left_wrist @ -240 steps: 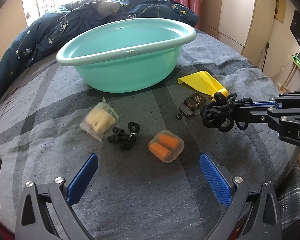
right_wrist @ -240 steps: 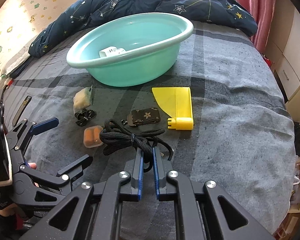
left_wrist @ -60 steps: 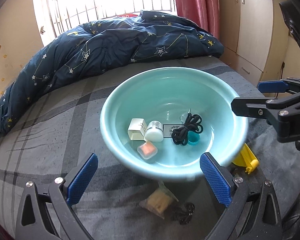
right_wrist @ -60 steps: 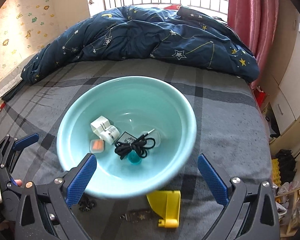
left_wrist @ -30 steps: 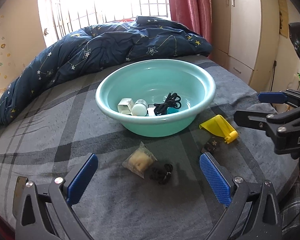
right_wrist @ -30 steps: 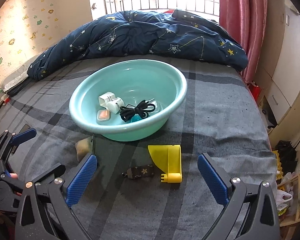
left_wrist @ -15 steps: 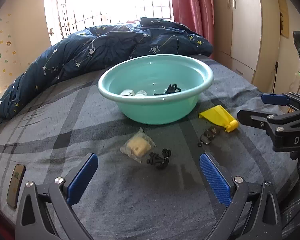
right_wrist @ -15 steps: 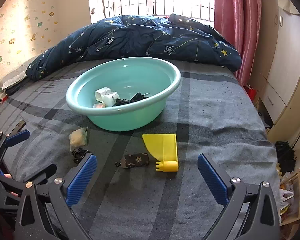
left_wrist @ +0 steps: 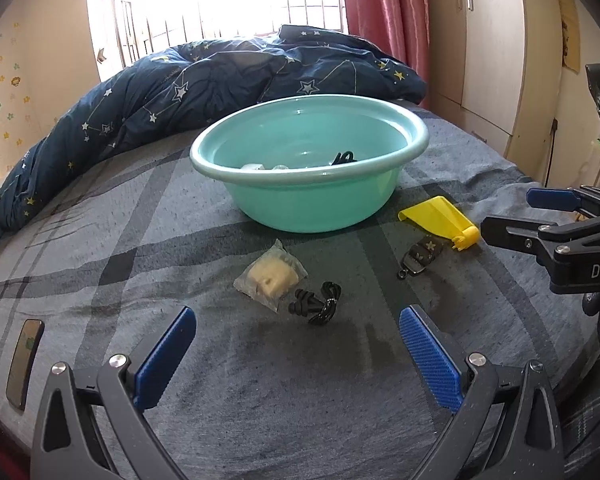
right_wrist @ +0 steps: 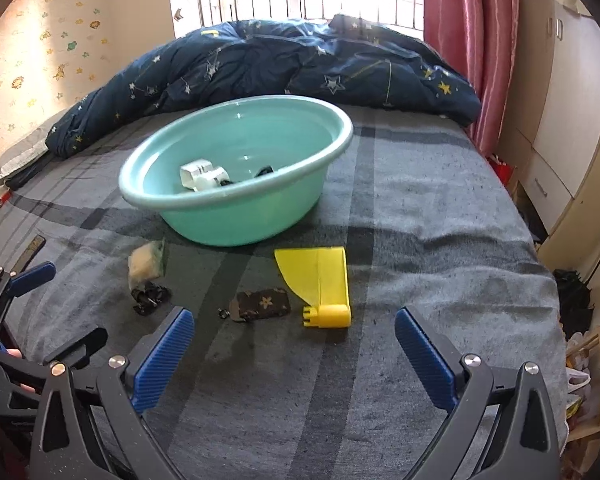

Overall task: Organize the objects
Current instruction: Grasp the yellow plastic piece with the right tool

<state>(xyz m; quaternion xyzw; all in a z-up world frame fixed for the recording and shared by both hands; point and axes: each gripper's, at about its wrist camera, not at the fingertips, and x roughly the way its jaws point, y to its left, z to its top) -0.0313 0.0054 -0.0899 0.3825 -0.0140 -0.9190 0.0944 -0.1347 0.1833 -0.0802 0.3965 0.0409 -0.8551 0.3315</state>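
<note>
**Basin on the bed, four loose items in front of it, both grippers empty**

Your teal basin point(left_wrist: 312, 204) sits on the grey plaid blanket point(left_wrist: 100, 240), and over its rim you can make out a white box point(right_wrist: 198, 174) and a bit of black cord point(left_wrist: 343, 158) inside. In front of the basin, on the blanket, lie four things. A clear packet with a pale yellow block point(left_wrist: 271, 276) rests nearest the basin on the left. Just beside it, touching or nearly so, is a small black corded bundle point(left_wrist: 316, 307). Farther right lies a brown patterned strap with a metal ring point(right_wrist: 260, 305), and next to that a yellow plastic scoop-shaped piece point(right_wrist: 320, 280), its flat blade pointing toward the basin.

Your left gripper point(left_wrist: 296, 356) hangs low over the blanket with its blue pads spread wide, holding nothing; the packet and bundle lie just ahead of it. Your right gripper point(right_wrist: 294, 354) is likewise spread wide and empty, with the strap and yellow piece just ahead.

Behind the basin a dark blue star-print duvet point(right_wrist: 280, 68) is heaped.
</note>
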